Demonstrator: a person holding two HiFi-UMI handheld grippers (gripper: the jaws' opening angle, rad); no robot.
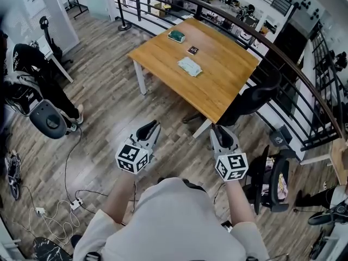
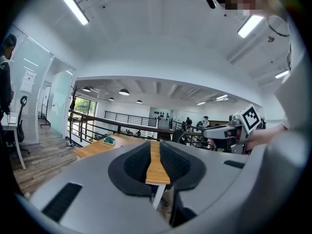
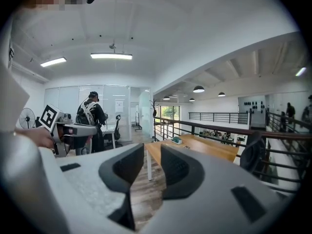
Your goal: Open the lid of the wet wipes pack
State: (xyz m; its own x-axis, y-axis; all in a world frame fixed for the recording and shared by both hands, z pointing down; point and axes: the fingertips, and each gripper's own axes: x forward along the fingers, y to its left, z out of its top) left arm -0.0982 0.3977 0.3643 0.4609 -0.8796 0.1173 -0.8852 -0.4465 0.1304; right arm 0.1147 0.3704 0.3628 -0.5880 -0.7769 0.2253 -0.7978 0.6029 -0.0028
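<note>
You're in an open-plan office on a mezzanine: plank floor (image 1: 103, 113), a wooden table (image 1: 228, 64) by a black railing (image 1: 283, 52), and office chairs (image 1: 255, 98) next to it. There are glass partitions (image 3: 124, 112) with a person (image 3: 91, 117) standing near them, strip lights (image 3: 111, 56) overhead, and cables (image 1: 66, 167) and a power strip (image 1: 76, 204) on the floor.

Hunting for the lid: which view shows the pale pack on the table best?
Head view: the pale pack lies visible from above on the wooden table. Both gripper views see the tabletop nearly edge-on; the pack cannot be made out there.
</note>
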